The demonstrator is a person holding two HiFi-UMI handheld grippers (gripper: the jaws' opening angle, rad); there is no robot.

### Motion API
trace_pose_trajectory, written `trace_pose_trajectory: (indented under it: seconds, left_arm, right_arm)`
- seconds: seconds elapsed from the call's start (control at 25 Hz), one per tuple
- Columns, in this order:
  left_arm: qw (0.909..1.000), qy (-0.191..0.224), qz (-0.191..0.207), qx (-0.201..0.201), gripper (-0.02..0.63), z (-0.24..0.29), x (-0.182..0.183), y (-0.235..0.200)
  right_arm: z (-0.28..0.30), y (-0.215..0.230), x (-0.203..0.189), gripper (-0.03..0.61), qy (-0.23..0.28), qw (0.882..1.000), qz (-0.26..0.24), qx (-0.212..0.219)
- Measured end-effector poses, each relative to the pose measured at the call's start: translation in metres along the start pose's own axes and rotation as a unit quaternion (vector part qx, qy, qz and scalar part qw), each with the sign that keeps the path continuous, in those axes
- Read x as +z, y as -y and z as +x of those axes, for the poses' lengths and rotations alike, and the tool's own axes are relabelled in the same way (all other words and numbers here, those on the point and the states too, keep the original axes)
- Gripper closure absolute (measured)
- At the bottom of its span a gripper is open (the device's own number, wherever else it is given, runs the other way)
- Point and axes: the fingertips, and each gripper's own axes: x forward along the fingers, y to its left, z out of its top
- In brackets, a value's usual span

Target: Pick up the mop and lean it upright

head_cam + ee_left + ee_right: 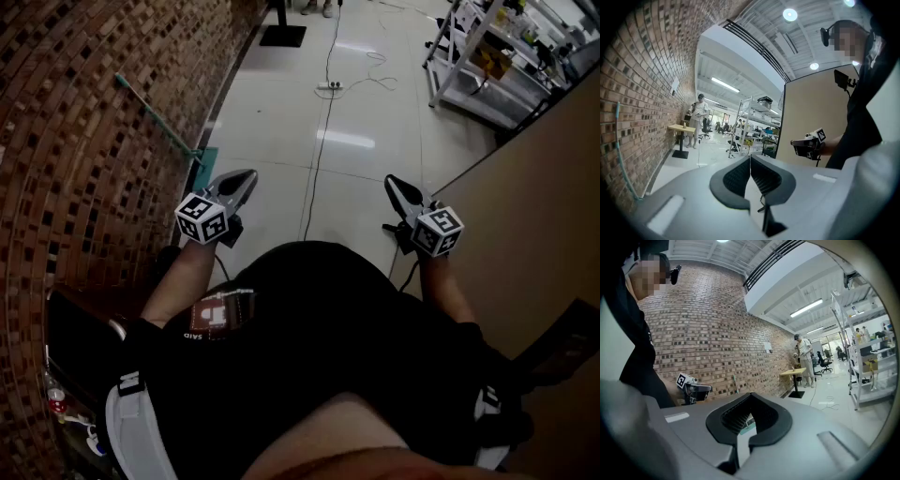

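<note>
Now one mop [159,118] leans on the wall [66,187]; left gripper [249,175] and right gripper [392,181] hold fingers closed, empty.

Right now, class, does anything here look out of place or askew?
Only mildly: a dark cable trails loose across the open floor from a power strip. The mop leans tidily against the brick wall.

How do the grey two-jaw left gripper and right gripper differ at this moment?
The left gripper sits beside the brick wall, near the teal long-handled mop; the right gripper sits by the beige partition, away from it. The left gripper angles rightward in the head view, the right gripper leftward. Both have jaws shut, holding nothing.
</note>
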Motion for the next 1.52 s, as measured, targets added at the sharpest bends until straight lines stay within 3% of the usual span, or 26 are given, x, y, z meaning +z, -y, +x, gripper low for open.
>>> trace_pose_trajectory:
  seconds: [0.52,0.8,1.12,1.52]
  left_arm:
    - [1.0000,0.001,0.002,0.009,0.612,0.059,-0.003,0.056]
    - [0.9999,-0.010,-0.004,0.001,0.612,0.083,-0.009,0.058]
    - [0.9996,-0.009,-0.015,-0.024,0.612,0.109,-0.001,-0.016]
    - [0.9952,-0.027,-0.003,-0.094,0.612,0.145,0.032,-0.141]
  right_arm:
    - [-0.039,0.062,0.007,0.565,-0.009,1.000,-0.014,0.012]
    - [-0.032,0.087,0.007,0.565,-0.018,1.000,-0.017,0.011]
    - [0.037,0.103,0.016,0.565,-0.022,1.000,-0.020,-0.005]
    - [0.147,0.109,0.051,0.565,0.005,0.998,-0.003,-0.062]
